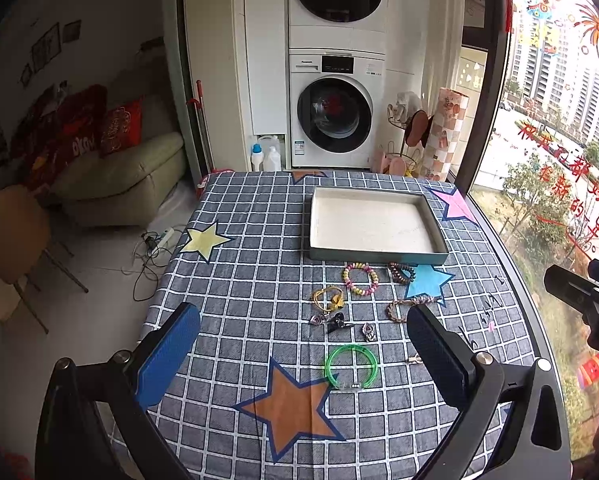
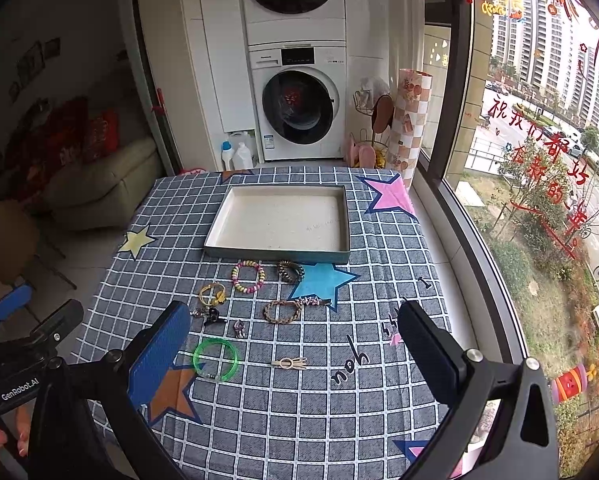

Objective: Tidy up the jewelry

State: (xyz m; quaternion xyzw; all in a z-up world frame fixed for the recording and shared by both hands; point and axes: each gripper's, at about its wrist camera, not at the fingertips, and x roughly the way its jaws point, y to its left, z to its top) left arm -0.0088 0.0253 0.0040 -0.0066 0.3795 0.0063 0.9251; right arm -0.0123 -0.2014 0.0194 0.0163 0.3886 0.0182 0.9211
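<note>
green bangle between open left gripper jaws, untouched.

The left hand-held gripper hung above the worktop with its two fingers wide apart and nothing between them. The right hand-held gripper hung beside it, also wide open and holding nothing.

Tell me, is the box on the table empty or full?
Empty. The tray shows only its bare white floor; the bracelets, like the green bangle, lie outside on the tablecloth.
</note>
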